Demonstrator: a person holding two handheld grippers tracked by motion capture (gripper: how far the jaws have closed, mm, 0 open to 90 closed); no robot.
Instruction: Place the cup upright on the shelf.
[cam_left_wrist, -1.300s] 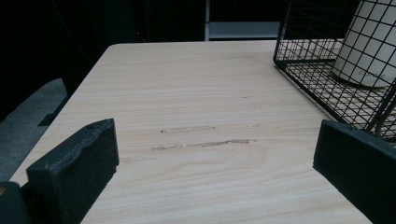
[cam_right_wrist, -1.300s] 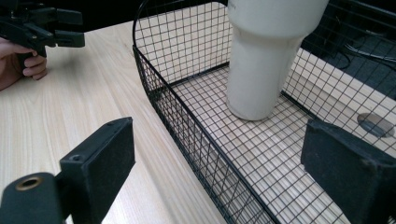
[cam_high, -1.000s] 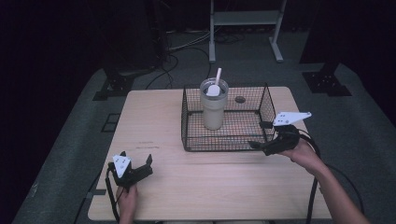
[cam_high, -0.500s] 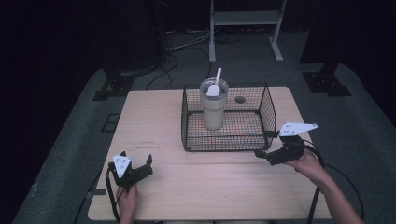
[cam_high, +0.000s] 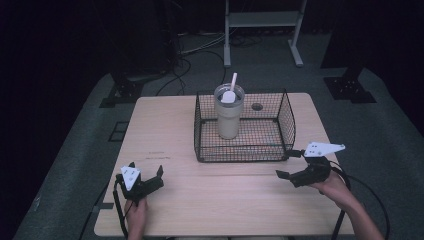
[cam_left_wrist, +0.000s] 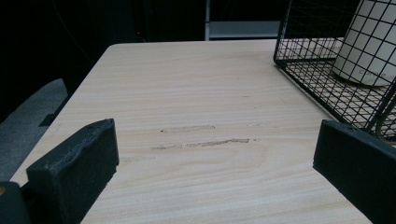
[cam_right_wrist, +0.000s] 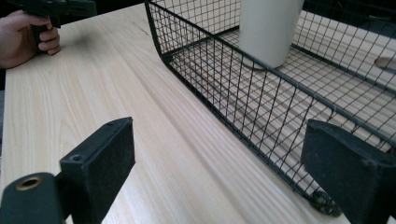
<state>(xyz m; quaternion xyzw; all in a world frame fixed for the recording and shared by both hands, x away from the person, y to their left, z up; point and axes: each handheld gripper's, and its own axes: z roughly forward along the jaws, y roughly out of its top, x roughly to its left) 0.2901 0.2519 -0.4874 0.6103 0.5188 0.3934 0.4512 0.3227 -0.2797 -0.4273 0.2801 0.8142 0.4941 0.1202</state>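
Note:
A black wire basket (cam_high: 287, 120) stands on the back middle of the light wooden table (cam_high: 165, 125). Inside it a cream tumbler (cam_high: 229, 120) stands upright with a white spoon (cam_high: 231, 91) in it. My right gripper (cam_high: 286, 163) is open and hovers just off the basket's front right corner. In the right gripper view its jaws (cam_right_wrist: 224, 168) stand wide apart with the basket wall (cam_right_wrist: 243, 93) and the tumbler (cam_right_wrist: 268, 28) ahead. My left gripper (cam_high: 146, 168) rests open at the near left of the table, nothing between its jaws (cam_left_wrist: 212, 163).
A small dark round spot (cam_high: 257, 106) shows on the basket floor behind the tumbler. Dark floor with cables and a metal stand (cam_high: 260, 20) lie beyond the table. The hand holding the left gripper (cam_right_wrist: 32, 32) shows far off in the right gripper view.
My right gripper has drawn back from the basket's front right corner toward the near edge, still open. The left gripper has not moved.

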